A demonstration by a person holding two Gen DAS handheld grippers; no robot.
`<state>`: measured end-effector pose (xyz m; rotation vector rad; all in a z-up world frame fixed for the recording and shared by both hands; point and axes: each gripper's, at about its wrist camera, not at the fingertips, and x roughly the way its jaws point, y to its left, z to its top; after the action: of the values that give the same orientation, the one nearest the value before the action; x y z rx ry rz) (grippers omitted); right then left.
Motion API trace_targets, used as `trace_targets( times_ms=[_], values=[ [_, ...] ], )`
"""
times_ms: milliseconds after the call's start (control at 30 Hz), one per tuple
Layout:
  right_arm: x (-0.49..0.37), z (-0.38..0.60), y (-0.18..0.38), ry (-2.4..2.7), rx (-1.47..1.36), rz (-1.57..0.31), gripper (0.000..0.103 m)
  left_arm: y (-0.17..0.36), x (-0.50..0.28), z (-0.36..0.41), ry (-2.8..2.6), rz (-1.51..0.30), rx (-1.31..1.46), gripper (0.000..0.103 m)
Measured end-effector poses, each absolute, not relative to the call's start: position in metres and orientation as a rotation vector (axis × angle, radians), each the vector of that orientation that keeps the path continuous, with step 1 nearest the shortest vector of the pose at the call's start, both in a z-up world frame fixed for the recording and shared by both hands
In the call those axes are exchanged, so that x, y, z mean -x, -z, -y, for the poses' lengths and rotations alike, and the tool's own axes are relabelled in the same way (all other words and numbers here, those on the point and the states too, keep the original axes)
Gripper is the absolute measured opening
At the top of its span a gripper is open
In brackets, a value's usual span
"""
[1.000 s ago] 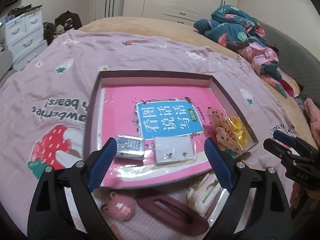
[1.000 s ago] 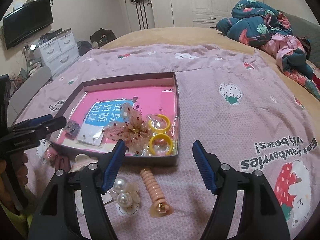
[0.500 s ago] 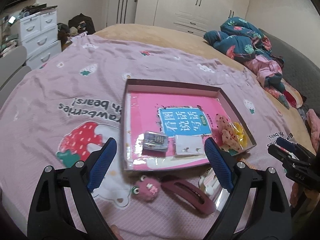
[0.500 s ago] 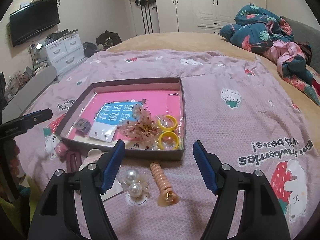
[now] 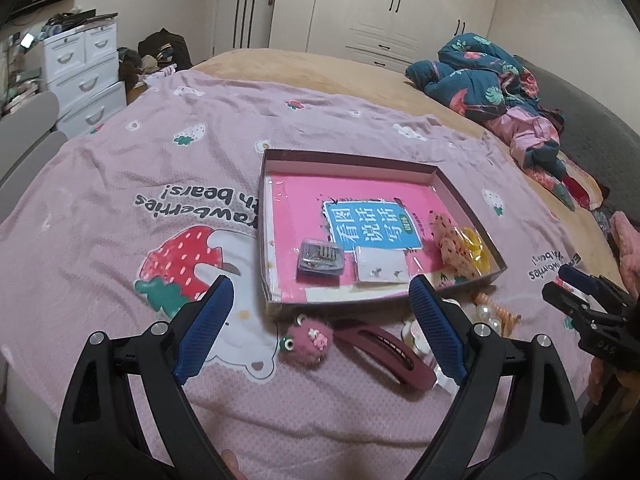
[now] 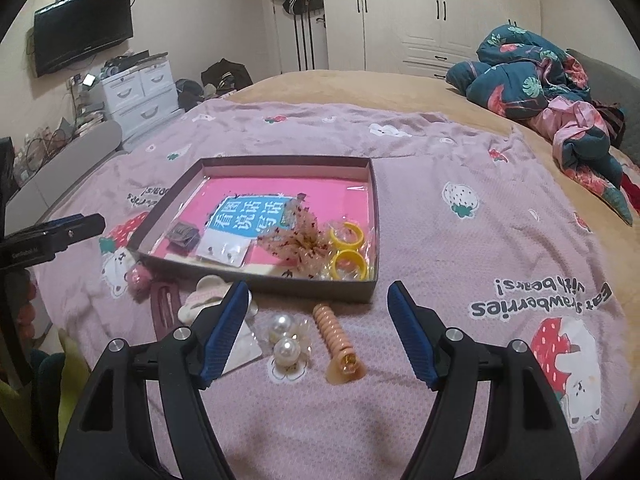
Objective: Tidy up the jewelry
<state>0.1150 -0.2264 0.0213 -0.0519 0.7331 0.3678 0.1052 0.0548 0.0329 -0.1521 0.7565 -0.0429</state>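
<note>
Hair clip (image 6: 339,345) lies lengthwise just ahead between the spread, empty right gripper (image 6: 316,330), nearer than the left.

The pink bedspread (image 6: 460,248) right of the shallow box (image 6: 372,200) lies bare, an open passage. Near the box's front wall, a pearl clip (image 6: 286,340), coiled hair tie (image 6: 334,330), maroon barrette (image 5: 384,350) and fuzzy pink clip (image 5: 306,340) crowd the approach.
</note>
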Motion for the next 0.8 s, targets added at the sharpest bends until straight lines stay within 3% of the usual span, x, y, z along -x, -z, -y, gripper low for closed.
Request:
trace_targets(
  times_ms=[800],
  values=[
    [-0.085, 0.2, 0.0, -0.439, 0.111, -0.794, 0.071, 0.0, -0.079, -0.023, 0.13, -0.856, 0.093, 0.082]
  ],
)
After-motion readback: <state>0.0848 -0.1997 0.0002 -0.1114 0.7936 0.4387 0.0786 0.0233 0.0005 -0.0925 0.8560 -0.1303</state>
